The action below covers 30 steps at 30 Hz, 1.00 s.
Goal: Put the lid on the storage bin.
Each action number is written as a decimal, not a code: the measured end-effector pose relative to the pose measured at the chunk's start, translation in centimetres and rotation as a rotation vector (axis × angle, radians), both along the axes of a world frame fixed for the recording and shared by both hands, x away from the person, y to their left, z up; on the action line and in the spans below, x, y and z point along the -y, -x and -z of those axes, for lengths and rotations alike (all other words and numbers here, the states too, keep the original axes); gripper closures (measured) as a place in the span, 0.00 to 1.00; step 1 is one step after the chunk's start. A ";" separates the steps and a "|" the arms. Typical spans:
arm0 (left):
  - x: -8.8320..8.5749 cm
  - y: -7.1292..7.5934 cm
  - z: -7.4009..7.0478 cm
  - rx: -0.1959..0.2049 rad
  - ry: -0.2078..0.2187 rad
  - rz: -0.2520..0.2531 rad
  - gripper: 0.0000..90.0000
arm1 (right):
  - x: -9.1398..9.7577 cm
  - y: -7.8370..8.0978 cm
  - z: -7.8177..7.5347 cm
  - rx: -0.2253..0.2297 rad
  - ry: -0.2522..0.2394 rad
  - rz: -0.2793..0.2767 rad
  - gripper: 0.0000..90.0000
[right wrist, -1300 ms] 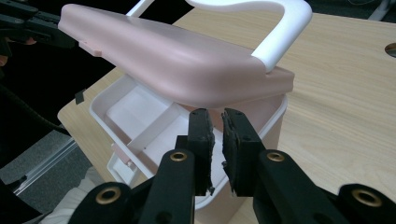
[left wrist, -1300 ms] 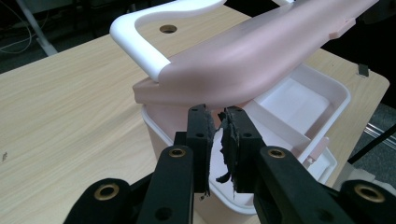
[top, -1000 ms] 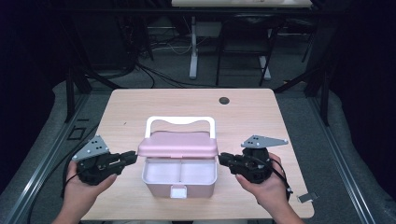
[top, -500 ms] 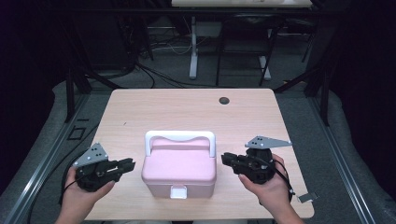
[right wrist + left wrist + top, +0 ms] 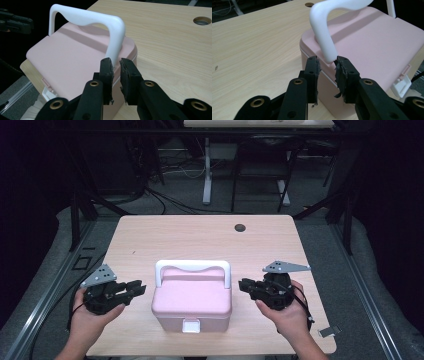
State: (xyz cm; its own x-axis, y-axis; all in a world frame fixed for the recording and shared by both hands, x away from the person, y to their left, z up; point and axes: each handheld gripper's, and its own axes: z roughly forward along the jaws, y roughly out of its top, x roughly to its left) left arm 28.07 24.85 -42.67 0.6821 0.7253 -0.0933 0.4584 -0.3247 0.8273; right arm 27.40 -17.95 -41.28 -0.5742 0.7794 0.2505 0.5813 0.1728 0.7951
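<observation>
With lid down on pink box (image 5: 192, 301) at lower centre of high view, latch (image 5: 190, 325) next; left gripper (image 5: 135, 287) jaws just been opening, part-spread, empty; right gripper (image 5: 245, 286) narrow, empty; press clasp squarely, steady box from the side.

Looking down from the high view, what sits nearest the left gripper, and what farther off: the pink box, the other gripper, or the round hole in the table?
1. Pink box, just beside the left gripper.
2. Right gripper, beyond the box.
3. Round hole, at the far edge.
</observation>
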 end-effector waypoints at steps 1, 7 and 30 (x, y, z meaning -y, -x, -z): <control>0.0 -0.2 0.0 0.000 -0.001 -0.002 0.78 | 0.0 -0.2 0.1 0.001 -0.001 0.006 0.87; -0.3 -1.5 -0.3 -0.011 0.020 -0.016 0.71 | 0.1 -1.2 0.2 -0.002 0.004 0.026 0.85; -3.0 -4.6 1.4 -0.040 0.103 -0.128 0.56 | 2.8 -4.7 2.1 0.023 0.029 0.210 0.66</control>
